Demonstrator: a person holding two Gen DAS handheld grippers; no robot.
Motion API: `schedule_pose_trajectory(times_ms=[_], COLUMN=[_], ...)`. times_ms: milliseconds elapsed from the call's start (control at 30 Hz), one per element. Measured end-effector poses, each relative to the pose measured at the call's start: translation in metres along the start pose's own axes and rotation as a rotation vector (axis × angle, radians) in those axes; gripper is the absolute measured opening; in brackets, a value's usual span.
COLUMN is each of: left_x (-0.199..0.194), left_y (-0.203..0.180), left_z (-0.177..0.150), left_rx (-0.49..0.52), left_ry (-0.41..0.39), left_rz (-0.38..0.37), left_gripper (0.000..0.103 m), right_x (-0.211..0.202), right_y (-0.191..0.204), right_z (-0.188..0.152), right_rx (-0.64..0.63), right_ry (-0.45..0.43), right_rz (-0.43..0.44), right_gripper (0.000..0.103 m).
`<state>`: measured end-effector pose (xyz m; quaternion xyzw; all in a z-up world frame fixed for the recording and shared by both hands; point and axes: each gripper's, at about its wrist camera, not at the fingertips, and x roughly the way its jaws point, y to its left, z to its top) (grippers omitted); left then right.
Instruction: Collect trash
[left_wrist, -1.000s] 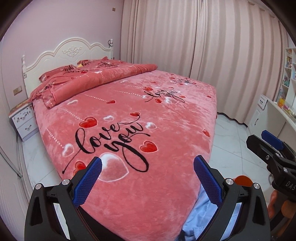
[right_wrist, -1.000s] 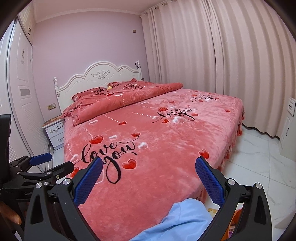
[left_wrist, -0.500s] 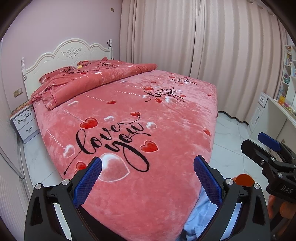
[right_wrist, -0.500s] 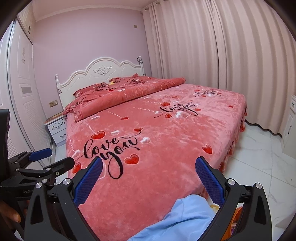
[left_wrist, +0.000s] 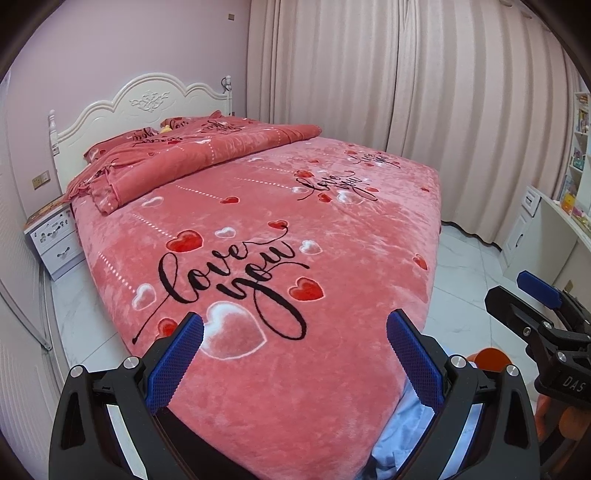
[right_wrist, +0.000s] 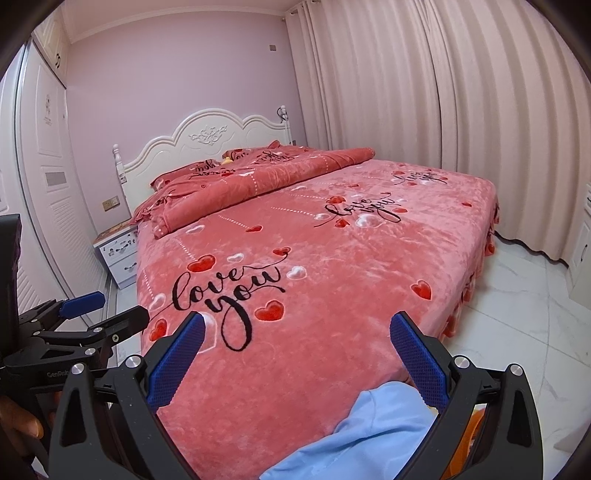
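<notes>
In the left wrist view, the left gripper (left_wrist: 294, 345) hangs wide apart and empty above the foot of the bed (left_wrist: 258, 229); no trash can be made out. In the right wrist view, the right gripper (right_wrist: 297, 347) is likewise spread and empty, over the bed beside a light blue sleeve (right_wrist: 369, 432).

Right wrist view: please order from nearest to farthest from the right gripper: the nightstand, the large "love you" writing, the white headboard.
From the right gripper:
1. "love you" writing, just ahead on the bedspread.
2. Nightstand, left of the bed.
3. Headboard, at the far wall.
</notes>
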<state>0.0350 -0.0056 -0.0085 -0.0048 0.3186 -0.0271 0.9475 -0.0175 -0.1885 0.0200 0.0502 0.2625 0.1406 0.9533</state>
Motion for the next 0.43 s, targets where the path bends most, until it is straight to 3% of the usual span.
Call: schedule_pose_trajectory(times_ms=[433], left_x=[0.0014], left_y=[-0.0048], left_z=[-0.0014], left_rx=[0.013], left_ry=[0.022], left_rz=[0.008], left_gripper=[0.098], right_x=[0.0047], right_y=[-0.0034], right_z=[-0.0011], right_rx=[0.014], right_ry=[0.02], right_rz=[0.013], right_gripper=[0.098])
